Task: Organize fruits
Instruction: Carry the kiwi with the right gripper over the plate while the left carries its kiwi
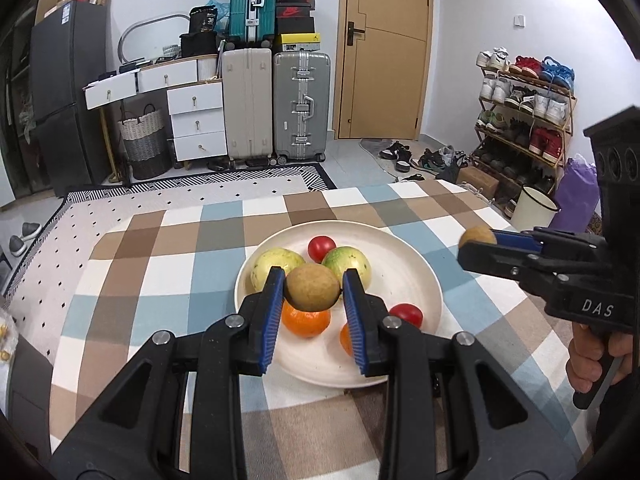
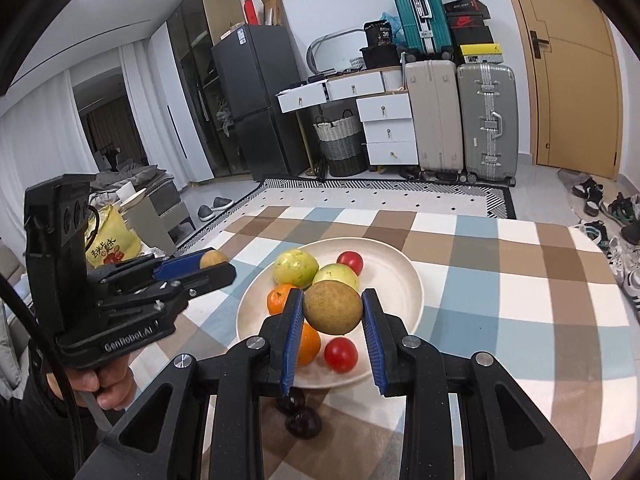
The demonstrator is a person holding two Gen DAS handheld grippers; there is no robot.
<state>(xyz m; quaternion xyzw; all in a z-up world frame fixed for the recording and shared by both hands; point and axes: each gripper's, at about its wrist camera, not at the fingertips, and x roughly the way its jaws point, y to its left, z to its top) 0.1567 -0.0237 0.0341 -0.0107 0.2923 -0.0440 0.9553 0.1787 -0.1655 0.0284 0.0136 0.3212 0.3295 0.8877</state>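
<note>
A cream plate [image 1: 416, 276] [image 2: 400, 276] on the checked tablecloth holds two green guavas [image 1: 276, 266] [image 2: 294, 266], two red tomatoes [image 1: 321, 248] [image 2: 341, 354] and two oranges [image 1: 306, 322] [image 2: 280, 298]. My left gripper [image 1: 312, 288] is shut on a brown round fruit [image 1: 313, 287], held above the plate; it also shows at the left of the right wrist view [image 2: 214, 260]. My right gripper [image 2: 333, 308] is shut on another brown round fruit [image 2: 333, 307], above the plate's near side; it shows at the right of the left wrist view [image 1: 478, 238].
Two dark fruits [image 2: 302, 422] lie on the cloth just before the plate's near rim. The table [image 1: 160, 248] ends at a patterned rug. Suitcases [image 1: 302, 106], drawers [image 1: 196, 120], a fridge [image 1: 64, 96] and a shoe rack [image 1: 524, 108] stand beyond.
</note>
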